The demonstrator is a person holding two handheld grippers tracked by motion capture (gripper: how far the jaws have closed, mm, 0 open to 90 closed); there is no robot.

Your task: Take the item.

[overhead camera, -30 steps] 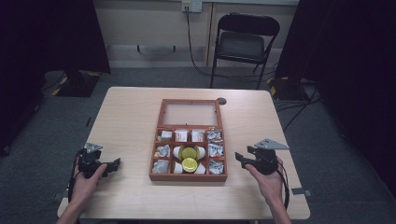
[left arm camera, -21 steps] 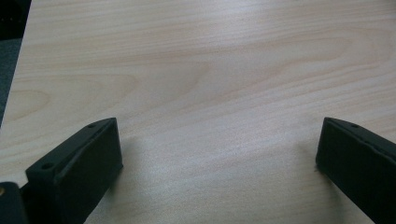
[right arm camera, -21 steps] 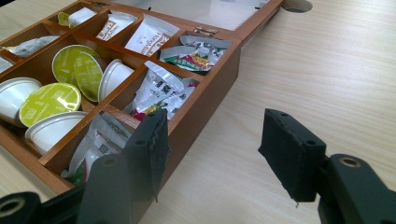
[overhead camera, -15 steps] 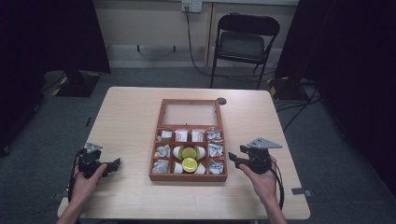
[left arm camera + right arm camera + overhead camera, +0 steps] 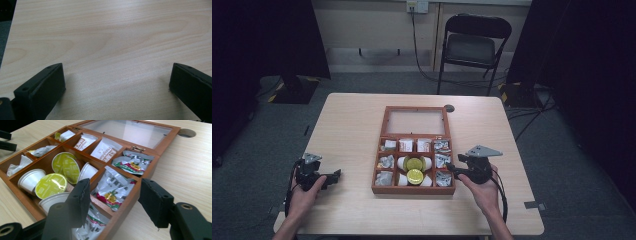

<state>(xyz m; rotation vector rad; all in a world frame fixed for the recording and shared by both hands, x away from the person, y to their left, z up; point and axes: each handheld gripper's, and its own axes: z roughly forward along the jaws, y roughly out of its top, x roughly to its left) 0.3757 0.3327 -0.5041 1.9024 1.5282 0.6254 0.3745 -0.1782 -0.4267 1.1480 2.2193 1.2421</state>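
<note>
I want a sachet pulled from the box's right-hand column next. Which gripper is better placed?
Probably the right. The right gripper sits open at the wooden box, jaws straddling its wall beside a silver sachet. The left gripper is open over bare table, farther away.

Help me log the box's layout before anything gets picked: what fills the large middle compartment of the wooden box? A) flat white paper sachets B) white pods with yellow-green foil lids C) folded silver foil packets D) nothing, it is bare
B: in the right gripper view the wooden box holds white pods with yellow-green foil lids in its wide middle compartment, while foil packets and paper sachets sit in the smaller cells around it.
</note>
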